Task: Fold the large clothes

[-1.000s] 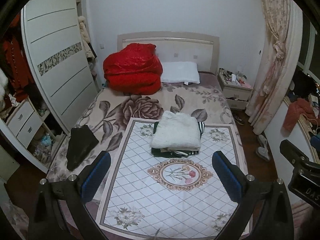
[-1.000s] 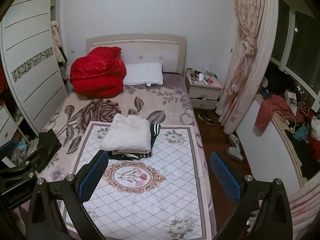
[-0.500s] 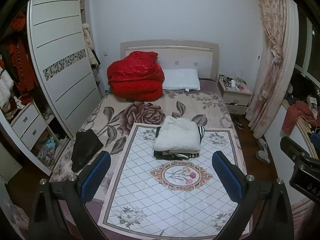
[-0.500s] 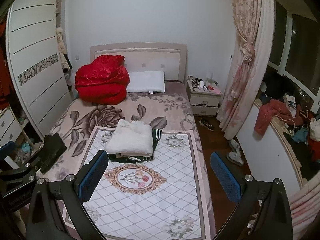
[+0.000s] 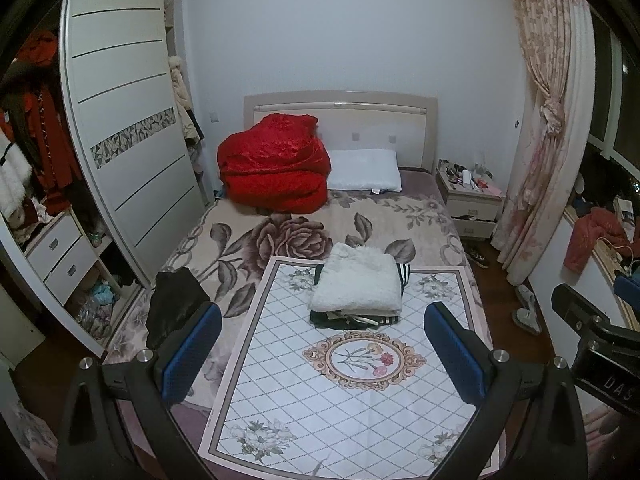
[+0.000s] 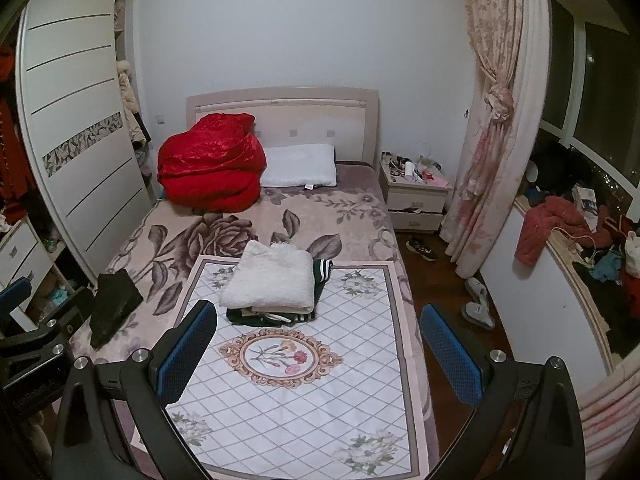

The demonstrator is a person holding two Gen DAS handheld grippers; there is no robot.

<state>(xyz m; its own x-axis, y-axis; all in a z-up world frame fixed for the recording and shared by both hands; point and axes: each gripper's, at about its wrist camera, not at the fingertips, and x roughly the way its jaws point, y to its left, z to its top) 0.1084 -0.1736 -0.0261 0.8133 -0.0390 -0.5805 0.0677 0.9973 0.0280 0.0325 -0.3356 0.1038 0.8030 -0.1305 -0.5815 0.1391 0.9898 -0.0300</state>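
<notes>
A fluffy white sweater [image 5: 358, 282] lies folded in a soft square on top of a small pile of folded clothes [image 5: 352, 318]. The pile sits on a smooth white mat [image 5: 340, 400] with a flower picture, just behind the flower circle. The mat is spread flat on the bed [image 5: 248, 236]. Far behind the pile sit a shiny red blanket [image 5: 276, 170] and a white pillow [image 5: 364, 170]. The left tool [image 5: 320, 354] and right tool [image 6: 318, 354] are wide open, holding nothing, above the mat. Left of the pile lies a flat black cloth [image 5: 174, 306].
</notes>
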